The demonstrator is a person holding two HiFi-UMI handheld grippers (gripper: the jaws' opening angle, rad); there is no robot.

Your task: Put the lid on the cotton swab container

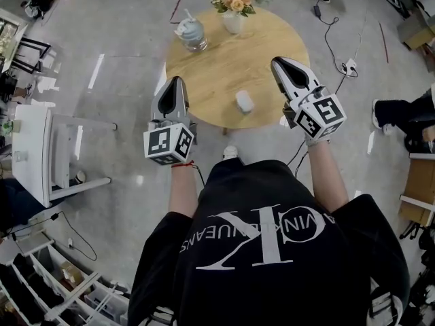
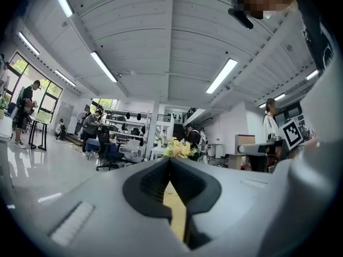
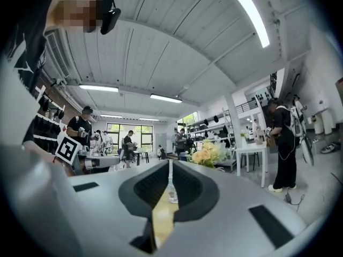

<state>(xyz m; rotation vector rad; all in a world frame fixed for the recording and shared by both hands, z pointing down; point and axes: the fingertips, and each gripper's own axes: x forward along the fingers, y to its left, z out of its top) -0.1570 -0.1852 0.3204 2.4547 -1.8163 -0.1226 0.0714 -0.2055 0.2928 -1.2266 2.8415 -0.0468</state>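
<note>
A round wooden table [image 1: 224, 66] stands in front of me in the head view. A clear cotton swab container [image 1: 191, 32] sits at its far left. A small white lid-like piece [image 1: 245, 101] lies near the table's front edge, between my two grippers. My left gripper [image 1: 178, 81] hovers over the table's left edge, jaws together and empty. My right gripper [image 1: 277, 62] hangs over the right side, also closed with nothing in it. In the left gripper view the left gripper [image 2: 169, 163] shows its pads meeting, and the right gripper [image 3: 170, 166] looks the same in the right gripper view.
A vase of yellow flowers [image 1: 234, 2] stands at the table's far edge, also seen as flowers [image 2: 179, 150] and flowers [image 3: 206, 153]. A white side table [image 1: 37, 151] is on the left. Cables [image 1: 333, 43] run over the floor at right. People stand around the room.
</note>
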